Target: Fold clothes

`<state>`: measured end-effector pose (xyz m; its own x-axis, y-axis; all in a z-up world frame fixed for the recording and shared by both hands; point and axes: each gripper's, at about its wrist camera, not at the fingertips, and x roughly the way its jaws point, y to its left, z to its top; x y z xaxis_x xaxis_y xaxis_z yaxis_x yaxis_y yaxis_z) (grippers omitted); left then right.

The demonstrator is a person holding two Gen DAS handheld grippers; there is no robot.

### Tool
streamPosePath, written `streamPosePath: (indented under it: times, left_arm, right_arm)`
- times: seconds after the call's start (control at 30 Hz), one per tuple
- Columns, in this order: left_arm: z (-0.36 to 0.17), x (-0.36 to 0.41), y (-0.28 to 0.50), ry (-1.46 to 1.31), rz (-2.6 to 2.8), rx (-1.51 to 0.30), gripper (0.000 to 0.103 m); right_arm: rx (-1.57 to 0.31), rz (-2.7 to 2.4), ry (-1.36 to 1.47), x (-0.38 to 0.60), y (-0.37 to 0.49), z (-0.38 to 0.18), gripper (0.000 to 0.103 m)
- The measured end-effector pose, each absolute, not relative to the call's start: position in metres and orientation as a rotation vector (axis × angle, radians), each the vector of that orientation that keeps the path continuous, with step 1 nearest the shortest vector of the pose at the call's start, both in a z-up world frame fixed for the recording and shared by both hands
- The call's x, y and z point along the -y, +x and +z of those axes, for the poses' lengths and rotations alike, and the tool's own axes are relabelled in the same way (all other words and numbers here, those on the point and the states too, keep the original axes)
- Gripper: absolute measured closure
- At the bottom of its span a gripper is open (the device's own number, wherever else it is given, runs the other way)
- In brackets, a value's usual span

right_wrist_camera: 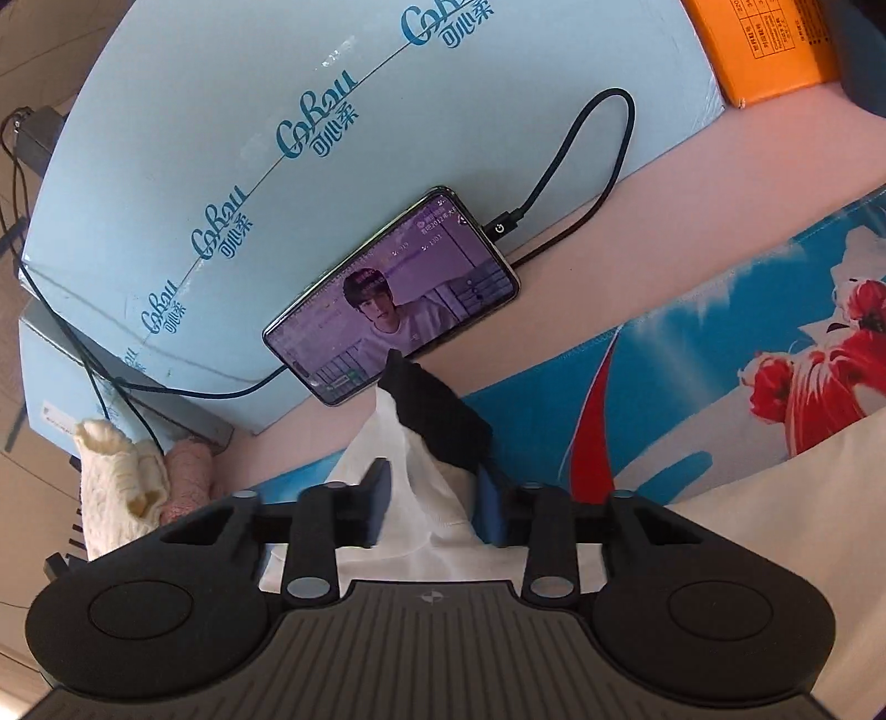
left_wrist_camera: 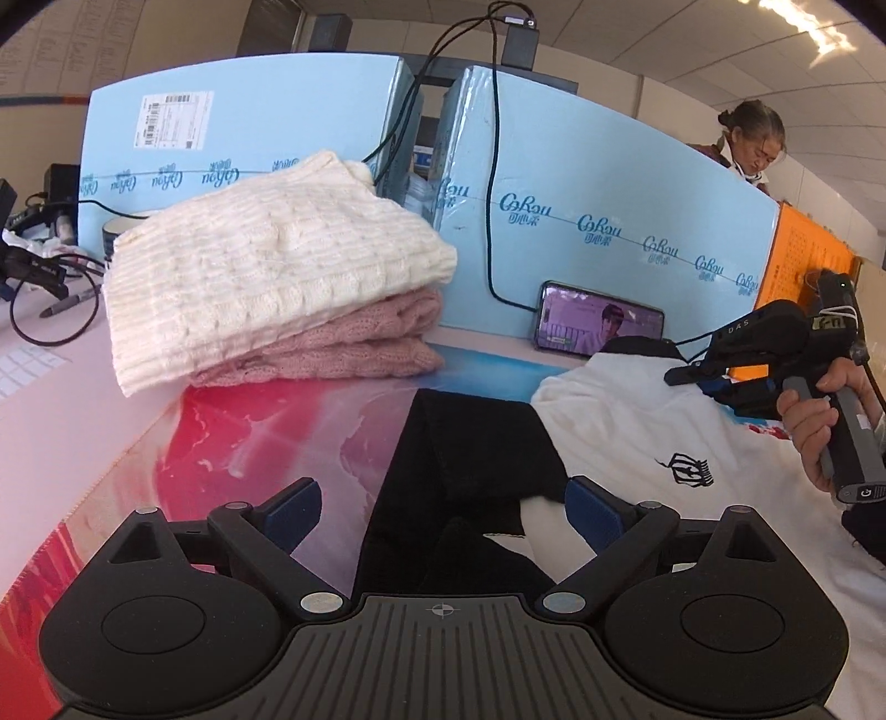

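Spread wide apart, the blue-padded fingers (left_wrist_camera: pixel 296 512) of the left gripper (left_wrist_camera: pixel 443 515) hang over the garment with nothing pressed between them; a black sleeve (left_wrist_camera: pixel 470 443) of the white sweatshirt (left_wrist_camera: pixel 637 432) runs through the gap without touching either pad. On the right gripper (right_wrist_camera: pixel 432 498) the fingers (right_wrist_camera: pixel 490 509) have a bunched fold of white fabric with a black collar (right_wrist_camera: pixel 437 410) rising between them. A gap shows beside the left pad in the right wrist view, so the picture alone does not settle whether the pads pinch the cloth, but the jaws count as clenched, and the fabric stands up in a peak from between them. In the left wrist view the same tool (left_wrist_camera: pixel 714 371) sits over the far edge of the sweatshirt, with a hand (left_wrist_camera: pixel 814 421) wrapped round its grey handle.

The sweatshirt lies flat on a printed desk mat (left_wrist_camera: pixel 266 437) in red, white and blue, a small black emblem (left_wrist_camera: pixel 684 469) on its chest. Behind and to the left of it stands a stack of folded knitwear: a cream cable-knit sweater (left_wrist_camera: pixel 266 271) on top of a pink knit sweater (left_wrist_camera: pixel 354 338). Light blue cartons (left_wrist_camera: pixel 609 183) with printed lettering form a wall at the back. A smartphone (right_wrist_camera: pixel 393 299) leans against one carton, its screen lit, with a black cable (right_wrist_camera: pixel 587 160) plugged into its end. An orange box (right_wrist_camera: pixel 769 50) stands beside the cartons. A person (left_wrist_camera: pixel 753 144) is visible beyond them.
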<state>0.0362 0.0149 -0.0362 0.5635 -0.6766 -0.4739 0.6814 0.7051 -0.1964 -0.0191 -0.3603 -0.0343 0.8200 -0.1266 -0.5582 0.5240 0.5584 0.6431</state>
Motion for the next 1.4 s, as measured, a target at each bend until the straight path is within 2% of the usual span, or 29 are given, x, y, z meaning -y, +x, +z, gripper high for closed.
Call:
streamPosePath:
  times: [0.07, 0.17, 0.23, 0.33, 0.4, 0.6, 0.63, 0.8, 0.93, 1.07, 1.2, 1.4]
  left_arm:
    - [-0.039, -0.016, 0.039, -0.01, -0.8, -0.571, 0.006]
    - [-0.04, -0.017, 0.041, -0.02, -0.805, -0.587, 0.006]
    - [-0.041, -0.016, 0.042, -0.021, -0.809, -0.595, 0.006]
    - [-0.042, -0.018, 0.043, -0.038, -0.809, -0.601, 0.006]
    - [-0.042, -0.02, 0.045, -0.056, -0.81, -0.608, 0.006]
    - [-0.042, -0.02, 0.046, -0.061, -0.808, -0.612, 0.006]
    - [-0.042, -0.021, 0.047, -0.064, -0.807, -0.612, 0.006]
    - [-0.039, -0.044, 0.041, -0.083, -0.801, -0.583, 0.006]
    - [-0.033, -0.073, 0.021, 0.021, -0.808, -0.524, 0.006]
    - [-0.045, -0.073, 0.016, 0.204, -0.687, -0.533, 0.003]
    - [-0.042, -0.08, 0.002, 0.225, -0.664, -0.433, 0.003]
    - [-0.026, -0.099, -0.064, 0.146, -1.01, -0.143, 0.002]
  right_arm:
    - [-0.439, -0.421, 0.932, 0.368, -0.025, -0.039, 0.094]
    - [-0.461, -0.475, 1.021, 0.385, -0.031, -0.05, 0.095]
    - [-0.472, -0.527, 0.902, 0.378, -0.025, -0.042, 0.091]
    - [-0.482, -0.688, 0.573, 0.356, -0.012, -0.027, 0.046]
    - [-0.496, -0.761, 0.374, 0.343, -0.002, -0.023, 0.046]
    - [-0.581, -0.765, 0.222, 0.336, 0.007, -0.036, 0.041]
    - [-0.593, -0.784, 0.195, 0.335, 0.007, -0.038, 0.037]
    - [-0.51, -0.793, 0.326, 0.337, -0.019, -0.015, 0.035]
    - [-0.425, -0.71, 0.356, 0.326, -0.074, 0.011, 0.017]
    - [-0.364, -0.617, 0.376, 0.305, -0.133, 0.026, 0.016]
    - [-0.294, -0.534, 0.307, 0.27, -0.187, 0.028, 0.011]
    - [-0.229, -0.466, 0.005, 0.2, -0.266, 0.007, 0.0]
